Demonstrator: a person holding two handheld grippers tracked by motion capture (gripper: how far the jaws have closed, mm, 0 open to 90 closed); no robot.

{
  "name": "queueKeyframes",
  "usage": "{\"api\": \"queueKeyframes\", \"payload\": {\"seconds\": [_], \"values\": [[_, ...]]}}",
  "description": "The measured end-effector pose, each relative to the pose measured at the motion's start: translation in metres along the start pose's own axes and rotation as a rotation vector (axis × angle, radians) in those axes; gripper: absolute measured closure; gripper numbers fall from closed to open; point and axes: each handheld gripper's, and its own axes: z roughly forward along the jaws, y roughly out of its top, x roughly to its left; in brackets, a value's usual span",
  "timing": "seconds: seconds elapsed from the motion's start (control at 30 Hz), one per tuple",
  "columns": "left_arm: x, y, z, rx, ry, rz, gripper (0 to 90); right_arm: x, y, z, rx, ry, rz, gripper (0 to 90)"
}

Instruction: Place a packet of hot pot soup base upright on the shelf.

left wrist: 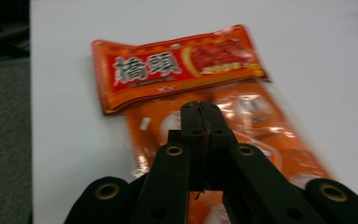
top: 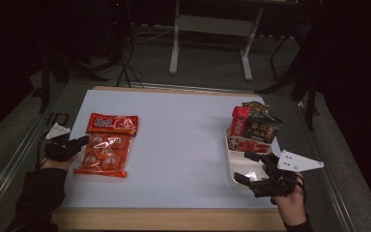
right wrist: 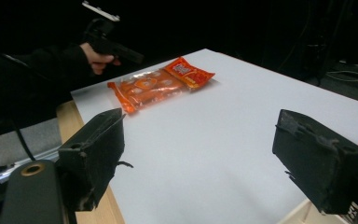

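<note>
Your right gripper [top: 251, 168] sits nearest, at the table's near right corner, hand low and wrist level, jaws spread wide apart with nothing between them, pointing across the white table [top: 183, 140]. Beside it stands a tray [top: 233, 170] of snack packs [top: 255, 128]. Your left gripper [top: 82, 141] reaches in from the left edge, forearm lying along the table side, its jaws pressed together at the near edge of the orange packet [top: 107, 143]; whether they pinch the wrapper, you cannot tell. That packet lies flat on the left of the table.
</note>
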Motion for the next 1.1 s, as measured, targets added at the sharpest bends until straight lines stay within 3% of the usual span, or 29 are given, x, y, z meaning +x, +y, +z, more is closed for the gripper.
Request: {"api": "queueKeyframes", "payload": {"seconds": [0.17, 0.3, 0.4, 0.47, 0.63, 0.77, 0.83, 1.1], "values": [[0.008, 0.002, 0.014, 0.039, 0.048, 0.002, 90.0, 0.0, 0.0, 0.002, 0.01, 0.002, -0.011, 16.7], [0.012, 0.002, 0.023, 0.057, 0.06, -0.006, 90.0, 0.0, -0.001, 0.003, 0.007, 0.007, -0.01, 16.8], [0.016, -0.002, 0.036, 0.106, 0.097, -0.003, 90.0, -0.001, -0.002, 0.003, 0.01, 0.007, -0.008, 16.8], [0.018, -0.005, 0.041, 0.123, 0.092, -0.013, 90.0, -0.001, -0.002, 0.004, 0.01, 0.008, -0.008, 16.8], [0.018, -0.009, 0.045, 0.109, 0.085, -0.045, 90.0, -0.001, -0.003, 0.005, 0.018, 0.009, -0.008, 16.8], [0.012, -0.007, 0.047, 0.116, 0.066, -0.047, 90.0, -0.001, -0.005, 0.007, 0.024, 0.015, -0.005, 16.8], [0.004, -0.005, 0.05, 0.125, 0.057, -0.028, 90.0, -0.001, -0.005, 0.006, 0.027, 0.014, -0.007, 16.8], [-0.039, 0.003, 0.066, 0.146, -0.041, 0.046, 90.0, -0.001, -0.004, 0.004, 0.017, 0.015, -0.006, 16.8]]}}
